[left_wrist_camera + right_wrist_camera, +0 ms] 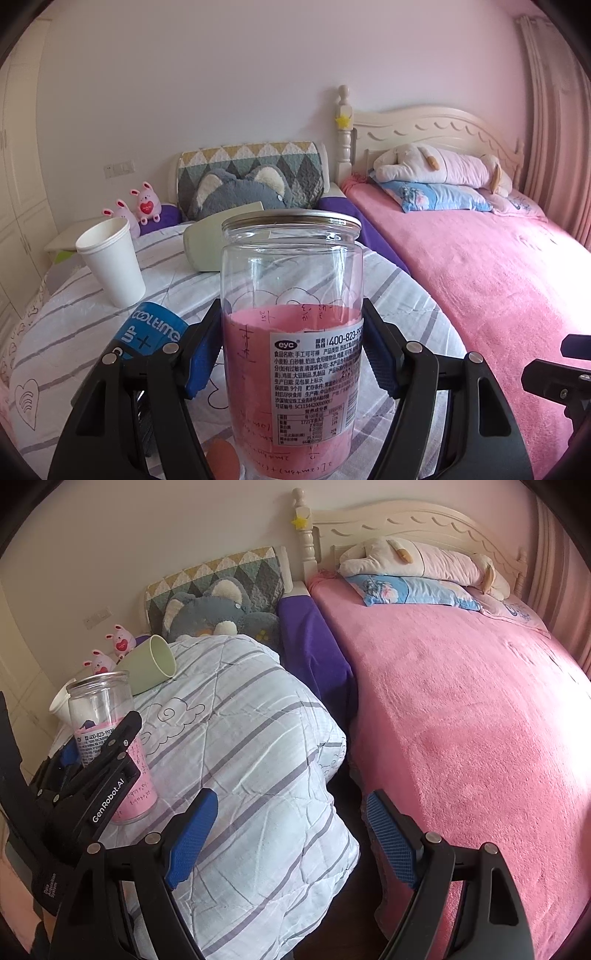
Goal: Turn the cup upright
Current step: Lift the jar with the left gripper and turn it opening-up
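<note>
My left gripper (291,347) is shut on a clear plastic jar (291,295) with a metal rim and a pink paper lining; the jar stands upright on the striped quilt (399,295). It also shows in the right wrist view (103,716), held by the left gripper (99,764). A pale green cup (151,664) lies on its side on the quilt behind the jar, mouth facing right; in the left wrist view it (207,240) is partly hidden by the jar. My right gripper (291,838) is open and empty above the quilt's (258,760) front edge.
A white paper cup (110,258) stands upright at the left. A blue can (155,328) lies beside the left finger. A grey plush (240,192), patterned cushion (251,158) and bunny toys (147,203) sit behind. A pink bed (461,716) lies to the right.
</note>
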Available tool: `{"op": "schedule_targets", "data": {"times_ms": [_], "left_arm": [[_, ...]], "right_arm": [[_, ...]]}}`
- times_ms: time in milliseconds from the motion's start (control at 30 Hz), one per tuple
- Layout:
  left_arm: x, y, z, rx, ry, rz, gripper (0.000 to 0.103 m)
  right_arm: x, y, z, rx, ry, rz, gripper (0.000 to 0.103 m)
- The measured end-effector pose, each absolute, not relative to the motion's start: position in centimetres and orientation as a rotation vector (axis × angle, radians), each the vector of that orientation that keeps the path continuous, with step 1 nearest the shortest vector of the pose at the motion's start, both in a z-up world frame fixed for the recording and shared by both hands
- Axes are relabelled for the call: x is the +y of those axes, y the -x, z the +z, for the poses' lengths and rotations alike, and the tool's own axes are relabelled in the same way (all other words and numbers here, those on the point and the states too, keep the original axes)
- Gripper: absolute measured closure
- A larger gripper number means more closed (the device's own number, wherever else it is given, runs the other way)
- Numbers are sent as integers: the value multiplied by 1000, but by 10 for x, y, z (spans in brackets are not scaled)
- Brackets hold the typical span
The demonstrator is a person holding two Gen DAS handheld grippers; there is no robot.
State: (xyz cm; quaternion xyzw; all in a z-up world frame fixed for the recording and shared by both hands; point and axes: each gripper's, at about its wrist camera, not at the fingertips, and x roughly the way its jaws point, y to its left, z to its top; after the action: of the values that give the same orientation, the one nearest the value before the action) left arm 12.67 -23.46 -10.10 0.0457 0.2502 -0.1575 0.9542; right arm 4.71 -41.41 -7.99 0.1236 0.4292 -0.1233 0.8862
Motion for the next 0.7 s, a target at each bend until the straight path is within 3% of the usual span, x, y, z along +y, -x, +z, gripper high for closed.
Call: {"op": "schedule_targets", "data": {"times_ms": [700], "left_arm": [[-228,-116,-79,426,-76,-323,32]], "right_arm": [[-395,-28,-69,862,-239,-242,19]]}}
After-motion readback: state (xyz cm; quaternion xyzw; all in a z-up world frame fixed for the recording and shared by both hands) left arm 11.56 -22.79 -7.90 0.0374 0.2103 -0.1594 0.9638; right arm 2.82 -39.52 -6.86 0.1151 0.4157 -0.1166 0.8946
